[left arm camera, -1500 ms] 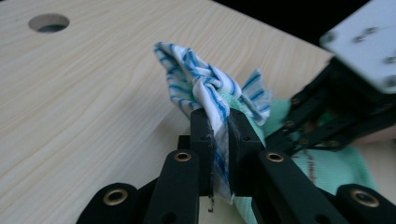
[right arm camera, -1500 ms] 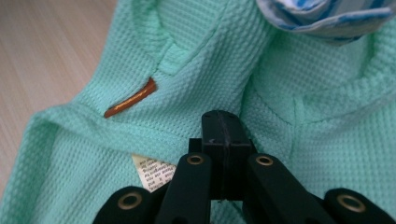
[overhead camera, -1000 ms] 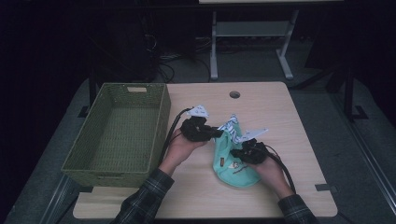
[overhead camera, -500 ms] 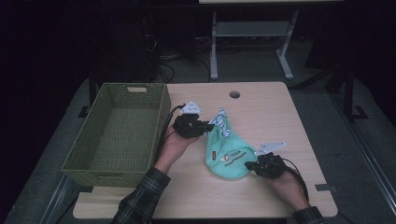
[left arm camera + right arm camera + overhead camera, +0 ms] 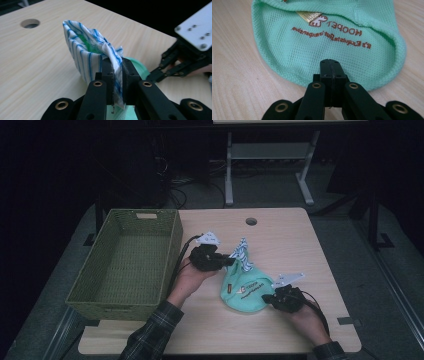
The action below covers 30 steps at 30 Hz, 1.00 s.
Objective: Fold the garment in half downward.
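A small mint-green garment (image 5: 245, 290) with brown lettering (image 5: 329, 30) lies on the wooden table (image 5: 295, 240). Its blue-and-white striped end (image 5: 241, 251) is lifted off the table. My left gripper (image 5: 231, 261) is shut on that striped cloth (image 5: 82, 50), which stands up between the jaws (image 5: 117, 63). My right gripper (image 5: 267, 298) sits at the garment's near rounded hem (image 5: 324, 75). Its jaws are pressed together (image 5: 331, 61) and no cloth shows between them. The right gripper (image 5: 160, 71) also shows at the right of the left gripper view.
A green woven basket (image 5: 120, 307) stands on the table's left part, close to the left hand. A round cable hole (image 5: 251, 221) lies in the table beyond the garment. A metal stand (image 5: 270, 155) is on the floor behind the table.
My right gripper has moved from on top of the garment to its near right hem. The garment now lies more spread out toward the near edge. The left gripper has kept its hold.
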Tool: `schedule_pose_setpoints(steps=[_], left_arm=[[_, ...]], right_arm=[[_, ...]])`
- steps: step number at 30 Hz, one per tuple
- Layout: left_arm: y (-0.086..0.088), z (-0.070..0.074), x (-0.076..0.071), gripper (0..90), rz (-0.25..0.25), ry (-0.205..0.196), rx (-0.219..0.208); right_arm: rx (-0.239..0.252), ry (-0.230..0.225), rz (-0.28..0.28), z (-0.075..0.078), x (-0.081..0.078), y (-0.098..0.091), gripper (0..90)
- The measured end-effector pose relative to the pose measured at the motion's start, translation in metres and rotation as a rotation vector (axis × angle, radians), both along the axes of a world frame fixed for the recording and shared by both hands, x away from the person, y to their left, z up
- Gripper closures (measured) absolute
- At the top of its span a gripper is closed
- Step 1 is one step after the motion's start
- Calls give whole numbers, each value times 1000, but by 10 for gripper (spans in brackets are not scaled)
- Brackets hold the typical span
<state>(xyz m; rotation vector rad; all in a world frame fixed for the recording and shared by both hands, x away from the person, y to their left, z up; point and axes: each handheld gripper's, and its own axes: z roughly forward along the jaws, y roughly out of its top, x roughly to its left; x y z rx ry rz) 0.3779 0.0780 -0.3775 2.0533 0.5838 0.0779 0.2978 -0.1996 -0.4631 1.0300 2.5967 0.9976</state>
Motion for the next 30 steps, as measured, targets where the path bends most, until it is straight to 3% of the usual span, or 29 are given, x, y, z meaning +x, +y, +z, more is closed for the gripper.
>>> schedule_pose_setpoints(steps=[11, 23, 30], left_arm=[[-14, -6, -14, 820, -75, 23, 15], [-29, -24, -25, 818, -134, 62, 76], [-35, -34, -30, 808, -145, 78, 105]], right_arm=[[6, -6, -5, -1, 0, 0, 898], [10, -6, -3, -1, 0, 0, 899], [21, -33, -15, 3, 0, -7, 898]])
